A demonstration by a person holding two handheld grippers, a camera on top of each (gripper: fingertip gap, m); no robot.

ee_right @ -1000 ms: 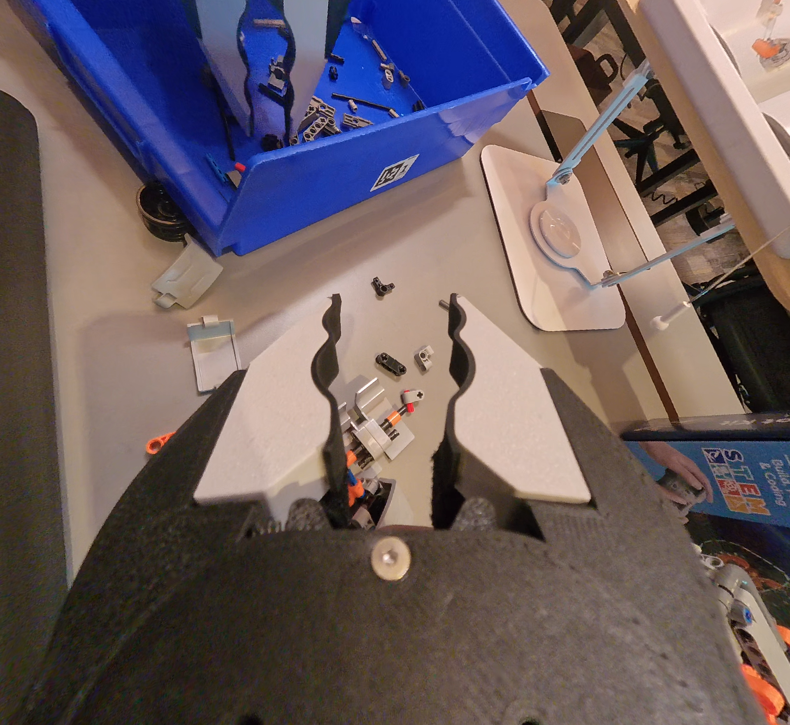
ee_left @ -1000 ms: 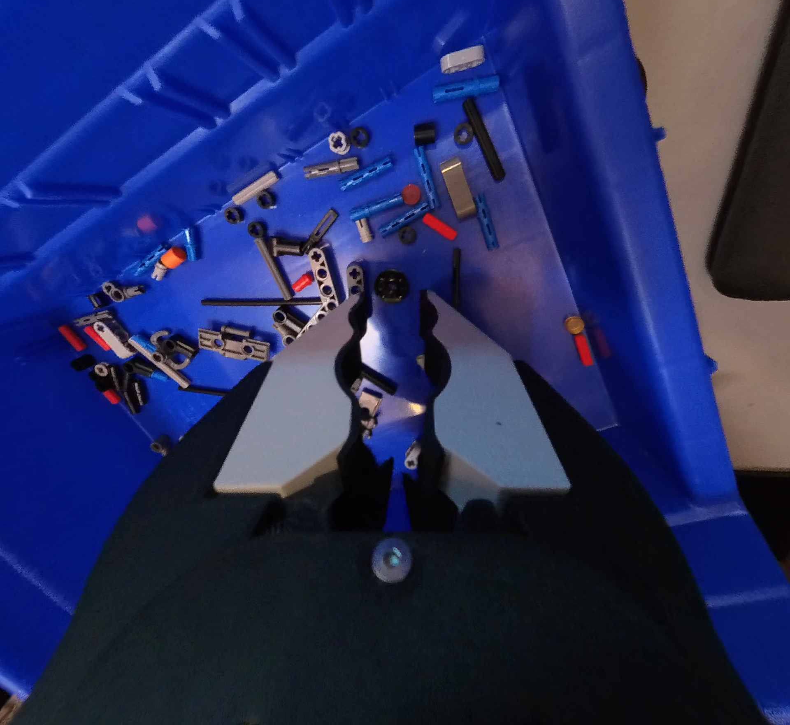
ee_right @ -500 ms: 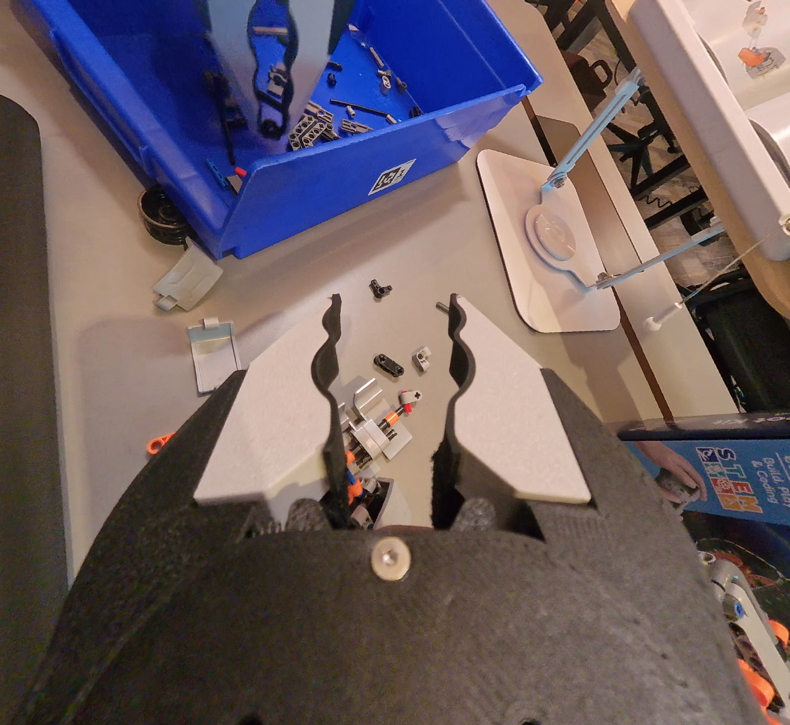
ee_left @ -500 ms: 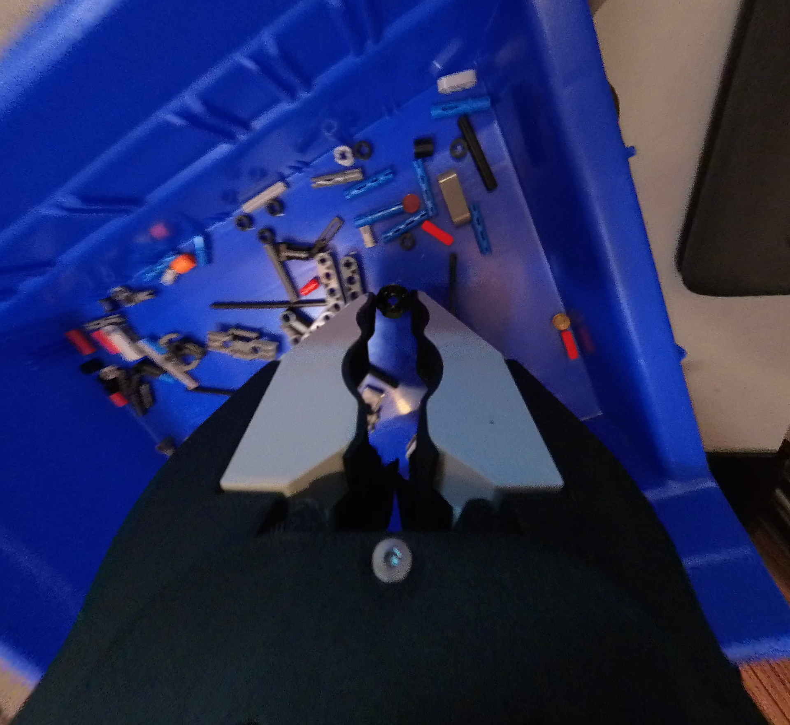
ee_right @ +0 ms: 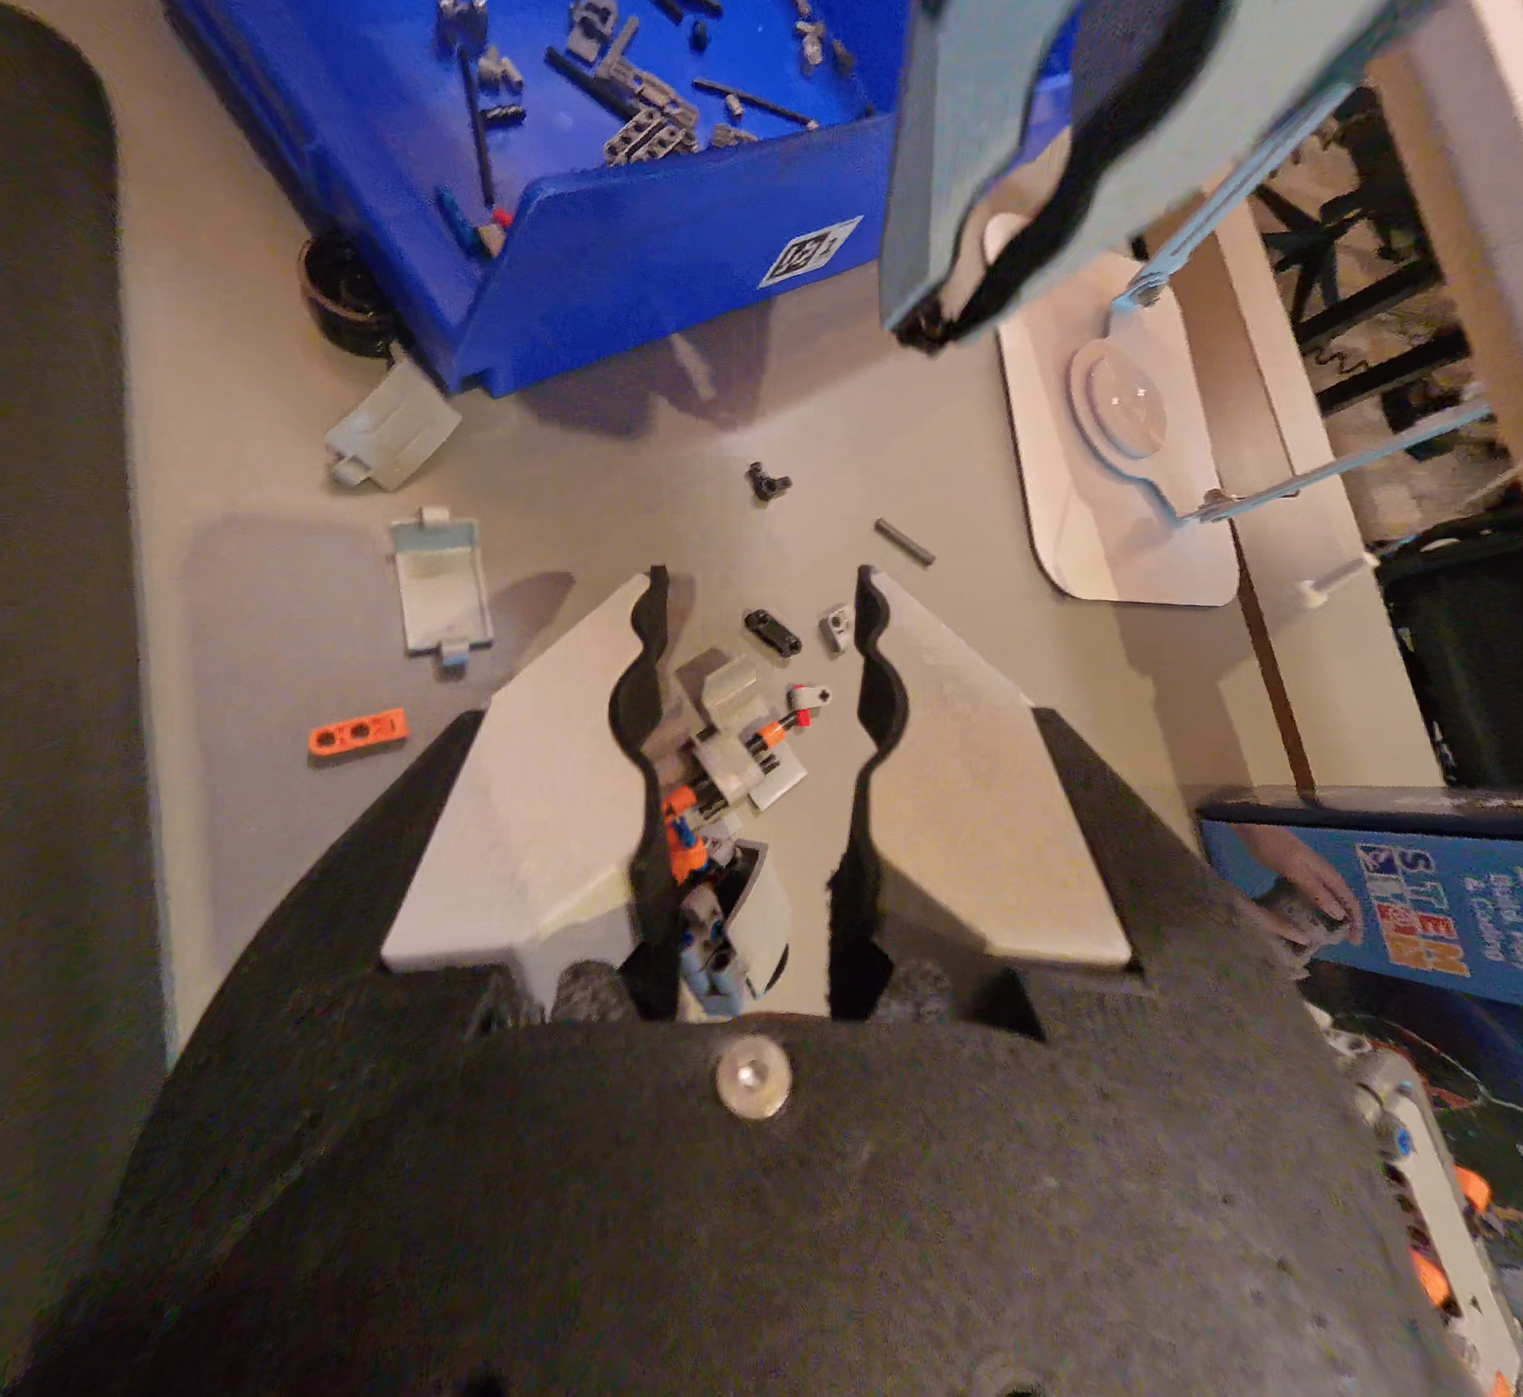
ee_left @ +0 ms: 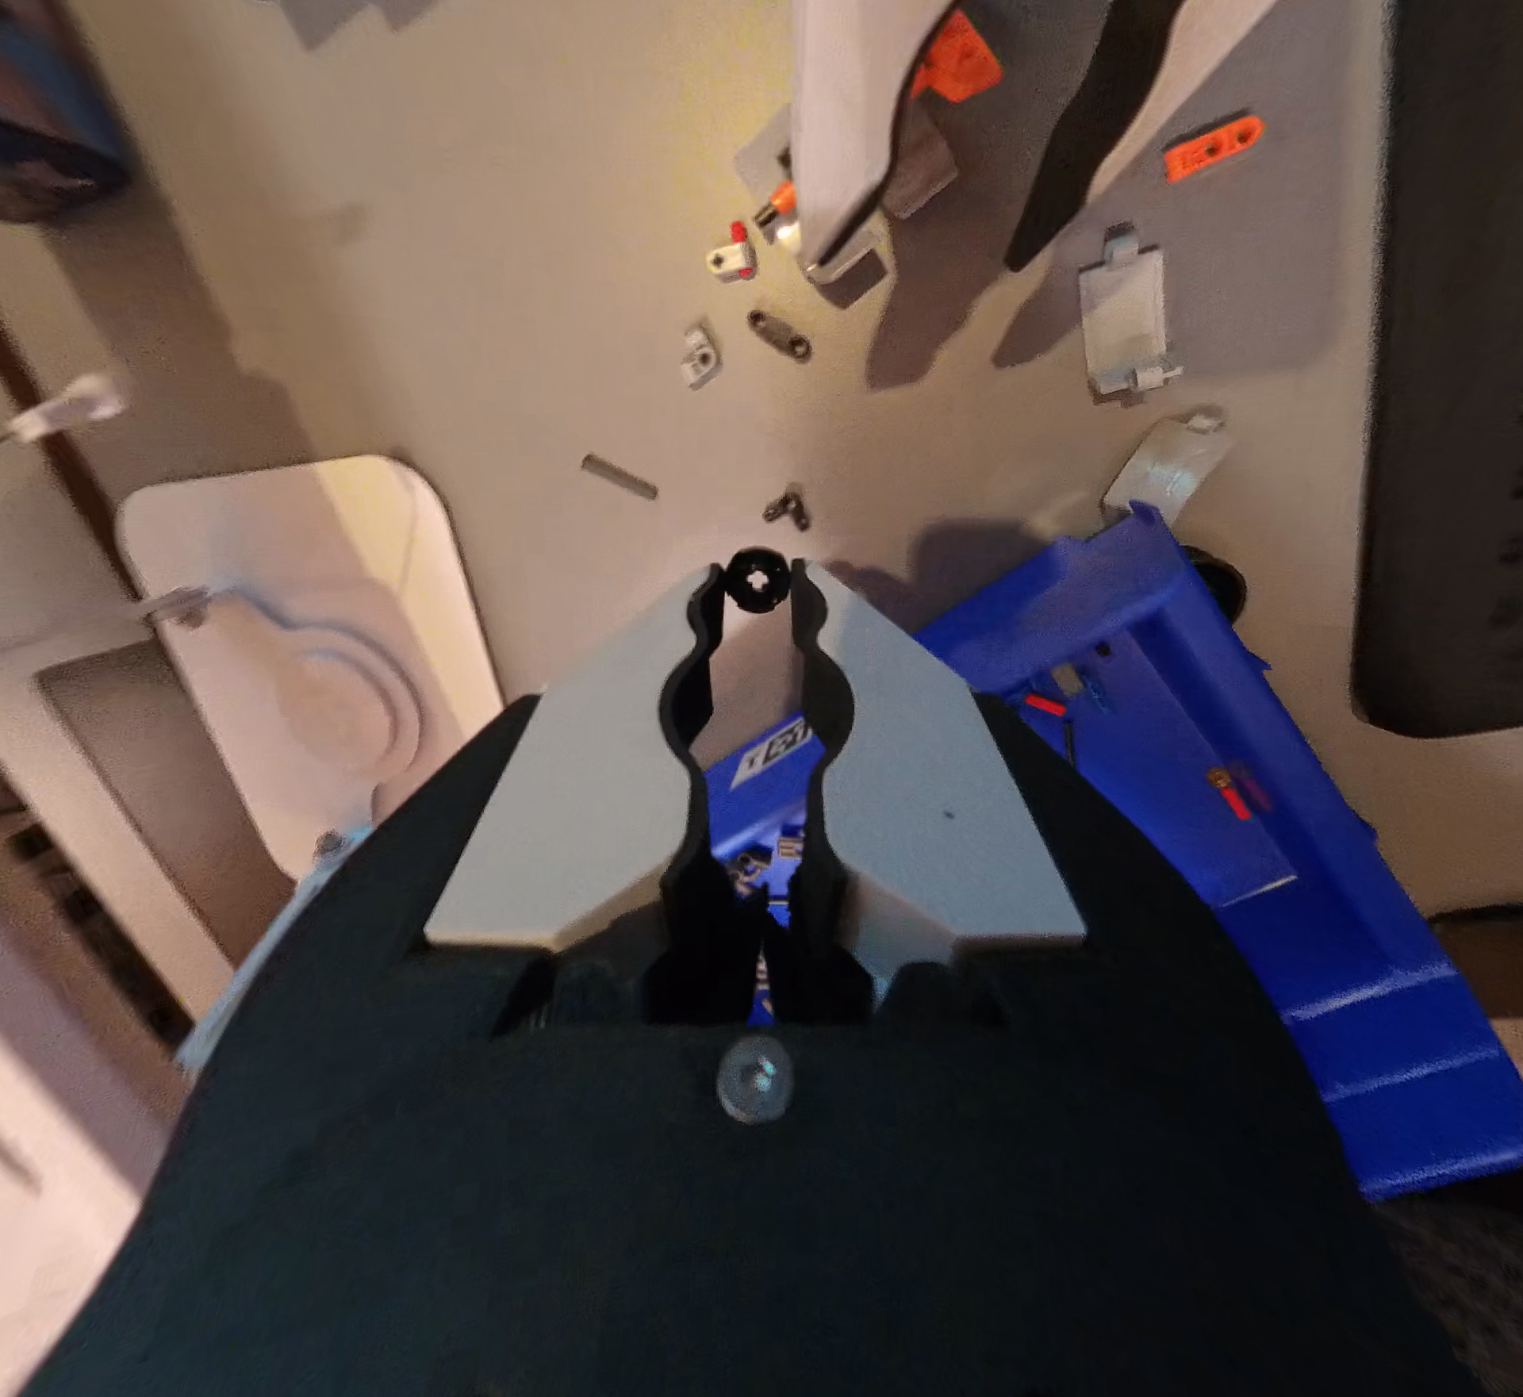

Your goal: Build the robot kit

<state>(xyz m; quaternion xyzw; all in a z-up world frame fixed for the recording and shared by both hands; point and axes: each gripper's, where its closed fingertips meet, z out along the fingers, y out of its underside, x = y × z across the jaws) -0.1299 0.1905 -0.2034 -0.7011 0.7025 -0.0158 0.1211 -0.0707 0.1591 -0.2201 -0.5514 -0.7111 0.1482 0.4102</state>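
**Left tips pinching a black bush above the table; right gripper idle**

Our left gripper (ee_left: 756,589) is clamped on a small black bush (ee_left: 756,588), held only at the very fingertips, in the air above the table (ee_left: 511,220) just past the front wall of the blue bin (ee_left: 1360,970). Our right gripper (ee_right: 756,599) hangs with its jaws apart and empty over a grey and orange assembly (ee_right: 725,747) on the table; a black link (ee_right: 772,632) and a grey connector (ee_right: 836,627) lie just beyond it, with a dark pin (ee_right: 903,541) farther off.

Risks, as we judge them: the bush is round and sits at the extreme tips, so any twist or slackening could let it slip out and roll among the loose parts. The left view is blurred, so the depth of the grip is uncertain. The two grippers are near each other over the assembly; a careless approach could knock it.
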